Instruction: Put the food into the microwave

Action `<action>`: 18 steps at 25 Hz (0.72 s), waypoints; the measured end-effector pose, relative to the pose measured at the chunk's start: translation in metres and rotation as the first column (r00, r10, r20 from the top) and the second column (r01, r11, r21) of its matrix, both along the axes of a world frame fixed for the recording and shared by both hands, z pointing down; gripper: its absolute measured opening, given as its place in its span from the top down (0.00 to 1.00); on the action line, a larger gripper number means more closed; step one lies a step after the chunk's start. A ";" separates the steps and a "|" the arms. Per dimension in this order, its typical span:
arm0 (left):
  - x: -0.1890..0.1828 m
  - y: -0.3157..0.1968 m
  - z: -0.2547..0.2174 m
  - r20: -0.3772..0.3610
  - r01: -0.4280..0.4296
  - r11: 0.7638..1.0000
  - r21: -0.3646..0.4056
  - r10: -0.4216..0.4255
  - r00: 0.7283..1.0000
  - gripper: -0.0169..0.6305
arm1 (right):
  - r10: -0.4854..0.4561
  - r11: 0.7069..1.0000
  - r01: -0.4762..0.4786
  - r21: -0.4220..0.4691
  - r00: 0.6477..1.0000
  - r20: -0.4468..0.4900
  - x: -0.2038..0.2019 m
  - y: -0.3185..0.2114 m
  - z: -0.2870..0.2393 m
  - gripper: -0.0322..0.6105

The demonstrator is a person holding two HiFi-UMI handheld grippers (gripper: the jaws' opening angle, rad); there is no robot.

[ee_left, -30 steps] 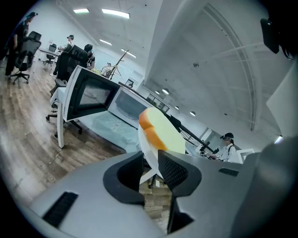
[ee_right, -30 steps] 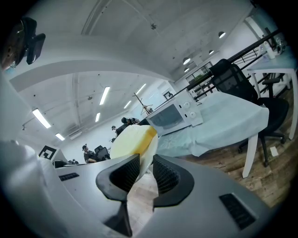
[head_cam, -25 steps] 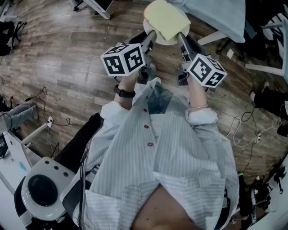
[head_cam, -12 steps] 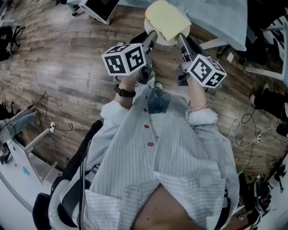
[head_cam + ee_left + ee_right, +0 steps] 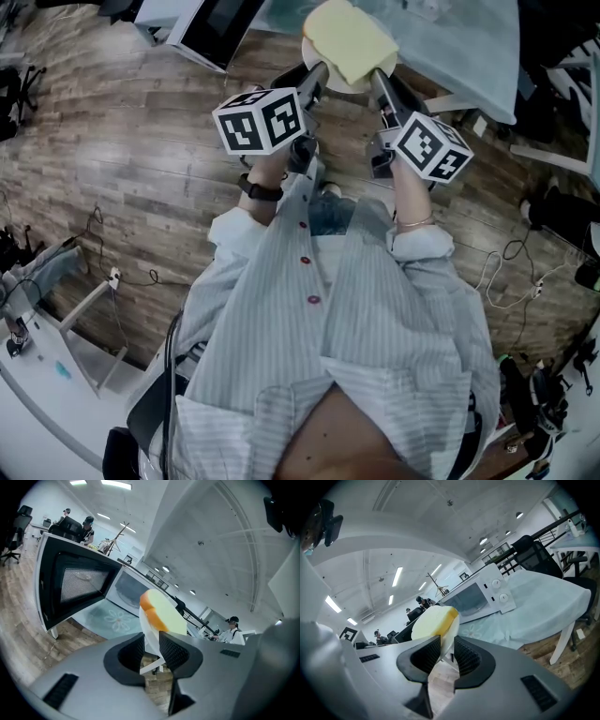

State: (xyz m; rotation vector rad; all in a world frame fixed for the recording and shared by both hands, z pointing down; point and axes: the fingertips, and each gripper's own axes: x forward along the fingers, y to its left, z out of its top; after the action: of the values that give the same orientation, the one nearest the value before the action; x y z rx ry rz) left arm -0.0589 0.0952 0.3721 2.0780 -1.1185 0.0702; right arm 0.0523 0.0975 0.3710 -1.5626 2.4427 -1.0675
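Note:
A white plate (image 5: 343, 87) carries a pale yellow slab of food (image 5: 349, 37) with an orange edge. I hold the plate out in front of the person, above the wooden floor. My left gripper (image 5: 317, 75) is shut on the plate's left rim, my right gripper (image 5: 377, 81) on its right rim. In the left gripper view the plate rim (image 5: 149, 632) sits pinched between the pads of the left gripper (image 5: 151, 649), with the food (image 5: 161, 613) above. The white microwave (image 5: 133, 590) stands ahead with its door (image 5: 75, 588) swung open. The right gripper (image 5: 447, 654) clamps the rim (image 5: 451, 637) under the food (image 5: 431, 620).
The microwave (image 5: 480, 597) stands on a table with a light blue cloth (image 5: 469, 37). White table legs (image 5: 450, 98) reach the floor at the right. Cables (image 5: 511, 272) lie on the floor at right, office chairs (image 5: 562, 202) beyond. People sit at desks (image 5: 77, 524) in the background.
Both grippers and the plate have travelled forward toward the table and microwave. The floor slid back and the round chair base at lower left left the view. The hold is the same.

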 end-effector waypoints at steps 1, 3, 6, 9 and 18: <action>-0.002 -0.005 0.000 -0.001 -0.004 1.000 0.001 0.004 1.000 0.83 | 0.004 1.000 -0.004 -0.001 1.000 0.000 -0.002 -0.005 0.001 0.79; -0.006 -0.016 0.001 -0.002 -0.011 1.000 0.004 0.011 1.000 0.83 | 0.014 1.000 -0.014 -0.007 1.000 0.002 -0.005 -0.014 0.004 0.79; -0.010 -0.033 0.002 0.000 -0.021 1.000 0.010 0.021 1.000 0.83 | 0.024 1.000 -0.024 -0.001 1.000 0.008 -0.009 -0.029 0.005 0.79; -0.015 -0.047 0.003 0.000 -0.034 0.999 0.011 0.034 0.999 0.83 | 0.033 0.999 -0.033 0.009 0.999 0.009 -0.016 -0.043 0.003 0.79; -0.031 -0.079 0.015 -0.003 -0.069 0.998 0.000 0.069 0.998 0.83 | 0.069 0.998 -0.069 -0.004 0.998 0.002 -0.031 -0.072 0.014 0.79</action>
State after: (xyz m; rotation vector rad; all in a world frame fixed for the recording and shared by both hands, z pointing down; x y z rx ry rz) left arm -0.0898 0.0162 0.3867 2.1159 -1.0447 0.1000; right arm 0.0208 0.0258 0.3853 -1.6334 2.3677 -1.0624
